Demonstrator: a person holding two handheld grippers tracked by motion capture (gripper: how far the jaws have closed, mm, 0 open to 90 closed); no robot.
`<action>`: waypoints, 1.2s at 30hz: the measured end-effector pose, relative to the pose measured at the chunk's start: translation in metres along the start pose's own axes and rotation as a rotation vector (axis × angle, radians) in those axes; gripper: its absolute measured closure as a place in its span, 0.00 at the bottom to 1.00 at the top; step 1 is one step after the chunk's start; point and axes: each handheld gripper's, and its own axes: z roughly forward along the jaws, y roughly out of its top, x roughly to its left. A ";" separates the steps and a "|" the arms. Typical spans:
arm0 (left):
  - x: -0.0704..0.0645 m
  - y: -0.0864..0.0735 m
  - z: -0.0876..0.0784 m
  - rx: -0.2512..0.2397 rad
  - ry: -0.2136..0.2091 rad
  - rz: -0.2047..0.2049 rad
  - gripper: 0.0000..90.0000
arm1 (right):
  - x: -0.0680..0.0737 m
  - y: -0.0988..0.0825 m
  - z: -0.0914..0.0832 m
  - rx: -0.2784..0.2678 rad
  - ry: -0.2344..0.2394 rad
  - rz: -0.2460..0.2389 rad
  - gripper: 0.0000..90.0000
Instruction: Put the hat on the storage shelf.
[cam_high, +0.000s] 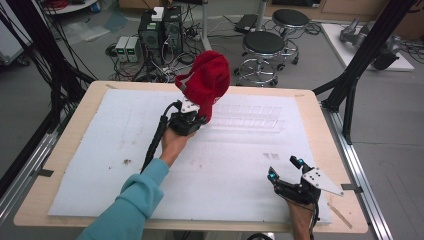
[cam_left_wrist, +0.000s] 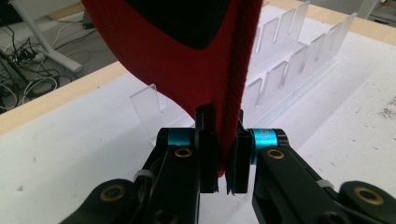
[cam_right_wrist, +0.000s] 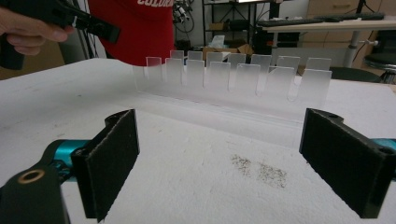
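Cap (cam_high: 210, 75) between left hand-held gripper (cam_left_wrist: 223, 154) pads

Left gripper (cam_left_wrist: 223, 154) jaws clamp red cap (cam_left_wrist: 187, 60); clear rack (cam_left_wrist: 289, 70) behind.

cap (cam_high: 207, 80): above tabletop (cam_high: 70, 130), left of slotted rack (cam_high: 247, 120) | rack: mid-tabletop, far side | right gripper (cam_high: 284, 169): near-right corner

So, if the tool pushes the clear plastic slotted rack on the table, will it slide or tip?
The clear plastic slotted rack looks thin and light, so it probably slides easily on the white table cover. Its long, low base should resist tipping. The upright tabs seem thin, perhaps brittle under a hard push.
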 end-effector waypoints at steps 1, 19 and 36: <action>0.000 0.000 0.000 0.000 0.000 0.000 0.95 | 0.000 0.000 0.000 0.000 0.001 -0.001 0.12; -0.003 -0.016 0.010 0.010 0.004 -0.017 0.78 | 0.001 -0.001 -0.002 -0.023 -0.008 -0.008 0.12; 0.017 -0.024 -0.022 -0.071 -0.120 -0.032 0.14 | 0.000 -0.002 -0.004 -0.035 0.008 0.002 0.12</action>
